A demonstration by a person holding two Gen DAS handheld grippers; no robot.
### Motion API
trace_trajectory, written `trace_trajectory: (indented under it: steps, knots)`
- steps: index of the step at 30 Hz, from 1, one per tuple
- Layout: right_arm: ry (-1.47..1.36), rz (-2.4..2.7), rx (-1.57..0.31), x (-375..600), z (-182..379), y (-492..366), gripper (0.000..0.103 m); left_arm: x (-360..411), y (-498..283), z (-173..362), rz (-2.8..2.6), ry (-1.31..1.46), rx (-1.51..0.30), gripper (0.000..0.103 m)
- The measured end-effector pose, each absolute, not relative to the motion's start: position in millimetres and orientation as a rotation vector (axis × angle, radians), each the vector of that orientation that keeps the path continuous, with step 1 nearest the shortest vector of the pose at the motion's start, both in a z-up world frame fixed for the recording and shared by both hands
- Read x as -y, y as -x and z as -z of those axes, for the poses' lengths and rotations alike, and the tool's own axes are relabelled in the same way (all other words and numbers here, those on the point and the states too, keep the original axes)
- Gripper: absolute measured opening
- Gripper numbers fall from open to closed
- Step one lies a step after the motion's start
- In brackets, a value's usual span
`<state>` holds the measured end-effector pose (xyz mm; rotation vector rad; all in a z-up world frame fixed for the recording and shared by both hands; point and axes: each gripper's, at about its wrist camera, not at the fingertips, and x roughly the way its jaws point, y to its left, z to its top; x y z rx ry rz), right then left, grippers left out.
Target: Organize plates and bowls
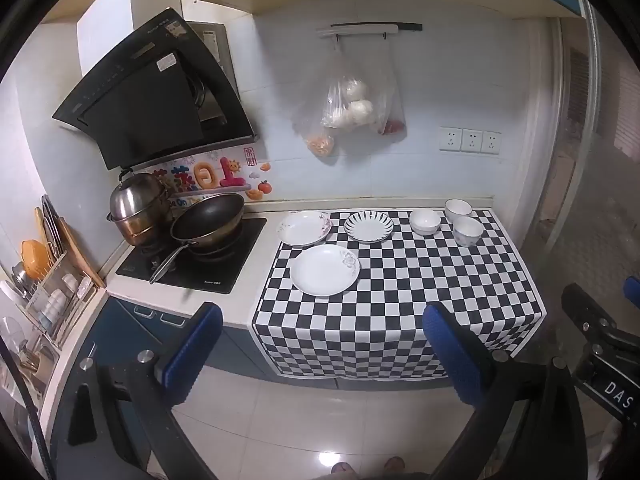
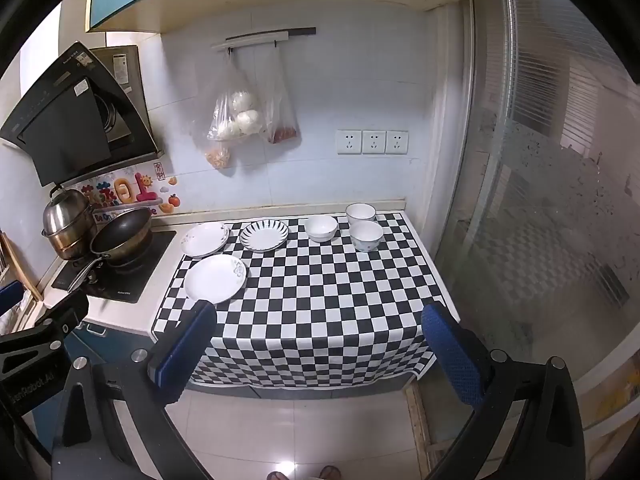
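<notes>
Holding our left claw and right claw spread, gripping nothing, short of the worktop | three plates left, three bowls back right, all on checkered cloth

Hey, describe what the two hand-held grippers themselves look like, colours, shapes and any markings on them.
Both look alike. The left hand-held gripper has two flat fingers with blue textured pads on black angular arms fixed with silver bolts. The right hand-held gripper is the same build. White lettering shows on each black body as seen from the other's camera, only partly readable. No cables or sleeves are visible.
</notes>
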<state>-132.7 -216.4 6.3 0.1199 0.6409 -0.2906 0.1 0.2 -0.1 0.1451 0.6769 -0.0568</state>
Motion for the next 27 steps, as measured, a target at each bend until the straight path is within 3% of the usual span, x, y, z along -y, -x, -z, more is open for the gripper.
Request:
trace_trajectory:
  steps: [27]
  knots:
    - [-0.106,0.308,-0.628,214.9,-11.8,131.8,0.103,5.8,-2.8,-3.3,0.072,-0.134,-0.668,0.102]
